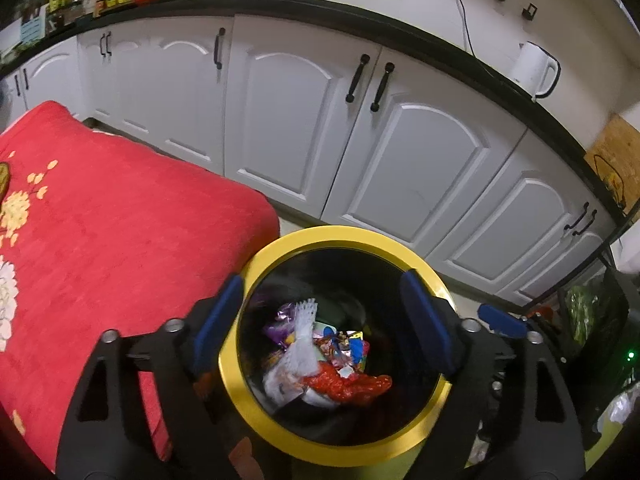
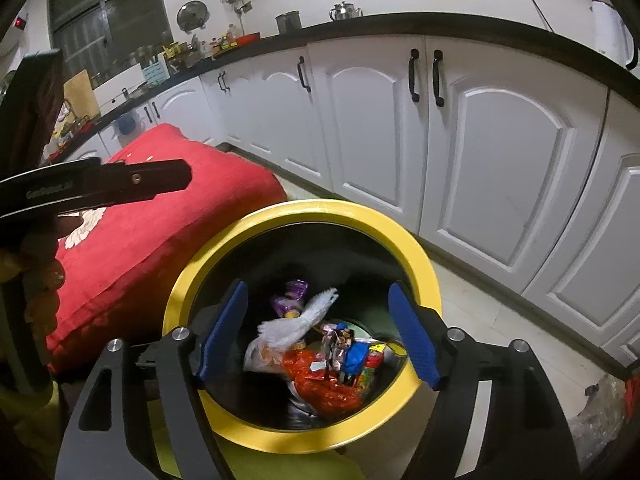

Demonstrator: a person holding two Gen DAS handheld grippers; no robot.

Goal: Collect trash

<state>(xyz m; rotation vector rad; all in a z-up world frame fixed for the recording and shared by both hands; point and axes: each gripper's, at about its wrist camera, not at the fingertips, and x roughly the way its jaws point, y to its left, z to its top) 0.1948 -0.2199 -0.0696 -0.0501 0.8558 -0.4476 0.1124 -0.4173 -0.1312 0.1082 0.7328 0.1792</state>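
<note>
A round bin with a yellow rim point(image 1: 276, 254) point(image 2: 360, 216) stands on the floor below both grippers. Inside lie wrappers: a red crinkled one point(image 1: 352, 386) point(image 2: 320, 384), a white plastic bag point(image 1: 300, 344) point(image 2: 288, 328), a purple packet point(image 2: 294, 292) and several colourful ones. My left gripper point(image 1: 322, 324) hangs open and empty over the bin's mouth. My right gripper point(image 2: 320, 330) hangs open and empty over the same bin. The right gripper's blue finger point(image 1: 502, 322) shows at the right in the left wrist view.
A red flowered cushion point(image 1: 100, 240) point(image 2: 160, 208) lies left of the bin. White cabinets point(image 1: 400, 160) point(image 2: 480, 140) with black handles run behind under a black counter. A white kettle point(image 1: 534, 70) stands on the counter. The left gripper's body point(image 2: 100, 186) reaches in at left.
</note>
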